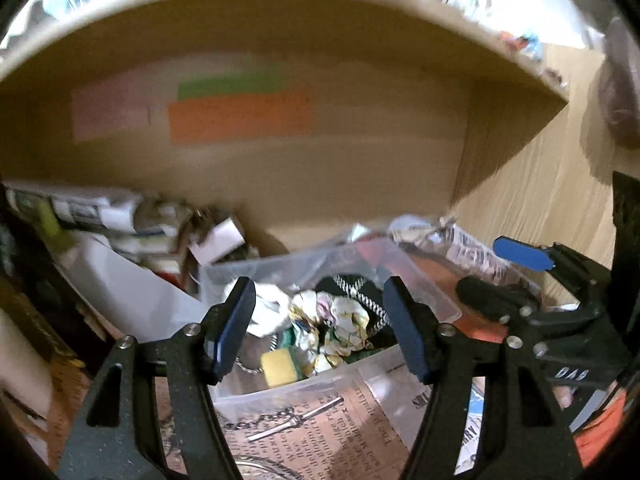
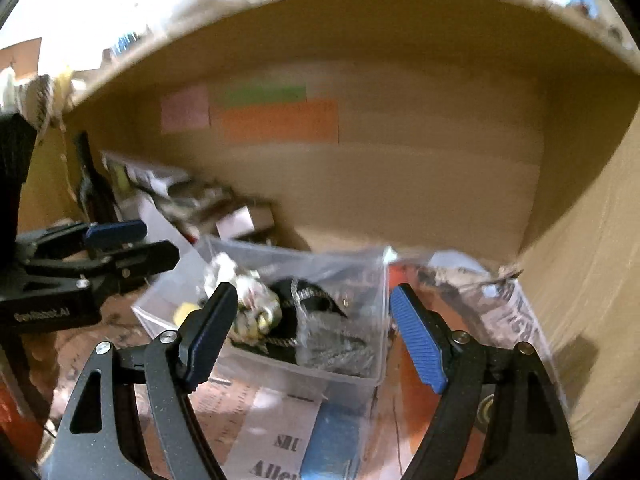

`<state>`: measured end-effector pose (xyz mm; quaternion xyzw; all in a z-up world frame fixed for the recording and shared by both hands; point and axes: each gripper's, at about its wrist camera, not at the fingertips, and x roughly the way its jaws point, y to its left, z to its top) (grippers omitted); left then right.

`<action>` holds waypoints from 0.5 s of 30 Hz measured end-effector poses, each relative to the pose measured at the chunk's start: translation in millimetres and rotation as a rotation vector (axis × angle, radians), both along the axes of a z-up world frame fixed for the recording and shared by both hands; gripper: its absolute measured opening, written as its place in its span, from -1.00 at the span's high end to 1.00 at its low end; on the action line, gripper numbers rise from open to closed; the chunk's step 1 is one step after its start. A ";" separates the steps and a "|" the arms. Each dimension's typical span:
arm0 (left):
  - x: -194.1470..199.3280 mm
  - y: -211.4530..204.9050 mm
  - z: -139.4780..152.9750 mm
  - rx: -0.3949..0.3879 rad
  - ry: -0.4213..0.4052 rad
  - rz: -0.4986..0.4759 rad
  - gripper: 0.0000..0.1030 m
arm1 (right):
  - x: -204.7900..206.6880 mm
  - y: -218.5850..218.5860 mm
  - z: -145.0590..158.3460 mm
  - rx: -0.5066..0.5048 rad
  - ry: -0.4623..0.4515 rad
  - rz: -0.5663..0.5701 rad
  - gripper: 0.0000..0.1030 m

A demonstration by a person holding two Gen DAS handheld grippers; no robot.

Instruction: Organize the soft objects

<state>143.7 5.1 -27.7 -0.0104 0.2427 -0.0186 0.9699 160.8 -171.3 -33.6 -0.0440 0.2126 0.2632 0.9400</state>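
Note:
A clear plastic bin (image 1: 280, 390) stands on newspaper and holds soft things: crumpled floral cloth (image 1: 340, 322), a white crumpled piece (image 1: 269, 308), a yellow sponge (image 1: 280, 368) and a black item with white rope trim (image 1: 356, 286). My left gripper (image 1: 320, 328) is open and empty, just above the bin's near side. The bin also shows in the right wrist view (image 2: 360, 380), with the cloth (image 2: 256, 300) and dark fabric (image 2: 320, 304). My right gripper (image 2: 308, 336) is open and empty over the bin. Each gripper shows in the other's view, the right one (image 1: 520, 264) and the left one (image 2: 116, 240).
Everything sits inside a large cardboard box; its back wall (image 1: 320, 172) carries pink, green and orange labels (image 1: 240, 116). Papers and small boxes (image 1: 132, 216) are piled at the left. Newspaper (image 1: 320, 432) covers the floor. The box's right wall (image 2: 580, 280) is close.

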 end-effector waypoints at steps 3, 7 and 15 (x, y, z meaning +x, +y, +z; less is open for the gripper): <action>-18.9 -0.3 12.0 0.010 -0.058 0.012 -0.37 | -17.2 -5.6 16.8 0.042 -0.049 0.000 -0.52; -45.9 0.7 25.2 0.002 -0.119 0.017 -0.38 | -38.7 -11.7 32.2 0.090 -0.100 0.007 -0.62; -85.9 -1.0 43.0 -0.004 -0.207 0.019 -0.71 | -71.8 -15.3 49.8 0.123 -0.182 0.009 -0.77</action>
